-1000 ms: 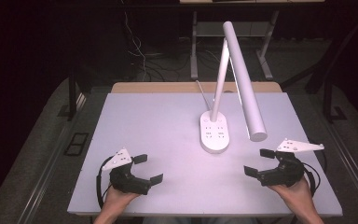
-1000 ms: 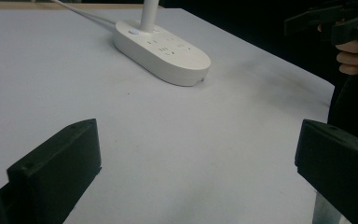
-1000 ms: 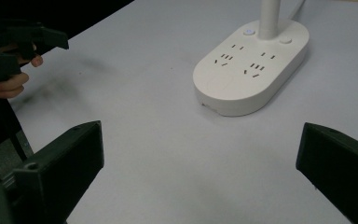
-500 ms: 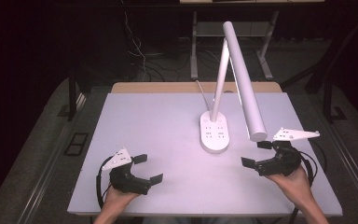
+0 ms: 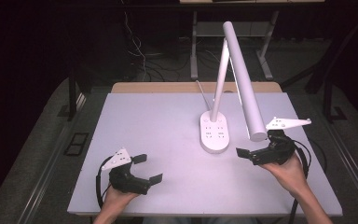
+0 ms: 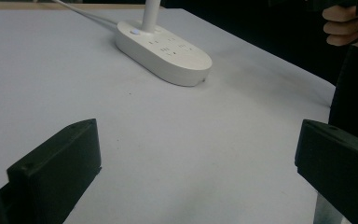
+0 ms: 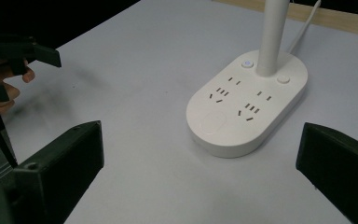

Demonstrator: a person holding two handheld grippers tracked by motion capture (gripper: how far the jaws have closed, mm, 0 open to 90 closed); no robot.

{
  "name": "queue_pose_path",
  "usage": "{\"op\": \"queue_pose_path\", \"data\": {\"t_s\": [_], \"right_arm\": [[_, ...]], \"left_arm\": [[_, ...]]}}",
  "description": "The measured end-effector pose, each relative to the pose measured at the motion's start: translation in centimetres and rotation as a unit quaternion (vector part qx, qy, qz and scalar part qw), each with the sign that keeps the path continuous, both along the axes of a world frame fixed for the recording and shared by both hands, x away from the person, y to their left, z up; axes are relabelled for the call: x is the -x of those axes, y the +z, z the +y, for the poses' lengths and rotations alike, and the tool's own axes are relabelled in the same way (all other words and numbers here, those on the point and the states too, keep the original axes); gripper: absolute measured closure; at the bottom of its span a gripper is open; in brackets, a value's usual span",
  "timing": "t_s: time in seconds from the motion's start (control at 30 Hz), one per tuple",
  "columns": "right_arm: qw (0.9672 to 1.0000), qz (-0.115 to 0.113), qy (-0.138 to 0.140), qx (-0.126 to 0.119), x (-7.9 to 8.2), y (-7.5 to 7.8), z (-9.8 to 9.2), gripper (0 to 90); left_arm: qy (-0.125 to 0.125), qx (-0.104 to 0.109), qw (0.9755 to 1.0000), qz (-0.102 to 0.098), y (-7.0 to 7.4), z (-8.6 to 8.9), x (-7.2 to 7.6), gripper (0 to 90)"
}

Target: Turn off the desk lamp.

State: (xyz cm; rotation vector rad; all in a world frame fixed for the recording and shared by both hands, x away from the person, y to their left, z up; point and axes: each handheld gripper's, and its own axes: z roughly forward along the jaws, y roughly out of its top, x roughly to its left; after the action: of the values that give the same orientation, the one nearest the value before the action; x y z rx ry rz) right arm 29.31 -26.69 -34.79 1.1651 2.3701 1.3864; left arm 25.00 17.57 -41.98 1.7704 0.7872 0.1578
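Right gripper (image 5: 254,152) nearer white lamp base (image 5: 215,132)

1. No readable words, brands or numbers anywhere.
2. The lamp base (image 7: 247,105) carries plain socket slots and unlabelled buttons, no lettering.
3. The surface (image 5: 158,126) is bare of print.

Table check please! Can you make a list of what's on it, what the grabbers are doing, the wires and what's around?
Surface: pale table, bare apart from the lamp.
Job's things: white lamp, its base with sockets and buttons.
Clutter: nothing seen.
Grippers: left gripper open, low at the near edge; right gripper open, beside the base.
Cables: lamp cord runs off the back; a cable trails from each gripper.
Surroundings: dark room, floor wires.
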Motion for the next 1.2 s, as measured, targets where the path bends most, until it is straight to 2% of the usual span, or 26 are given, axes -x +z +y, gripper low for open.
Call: {"op": "queue_pose_path", "data": {"t_s": [0.53,0.9,1.2], "right_arm": [[0.9999,0.010,0.006,0.010,-3.6,1.2,1.1,0.8],[0.9997,0.012,0.009,0.018,-5.8,1.5,1.7,0.8],[0.9997,0.014,0.000,0.019,-7.5,1.5,1.7,0.8]], "left_arm": [[-0.004,-0.002,1.0000,0.000,0.0,-0.1,-0.1,0.0],[-0.003,-0.002,1.0000,0.000,0.0,-0.1,-0.1,0.0],[-0.005,-0.003,1.0000,0.000,0.0,-0.1,-0.1,0.0]]}}
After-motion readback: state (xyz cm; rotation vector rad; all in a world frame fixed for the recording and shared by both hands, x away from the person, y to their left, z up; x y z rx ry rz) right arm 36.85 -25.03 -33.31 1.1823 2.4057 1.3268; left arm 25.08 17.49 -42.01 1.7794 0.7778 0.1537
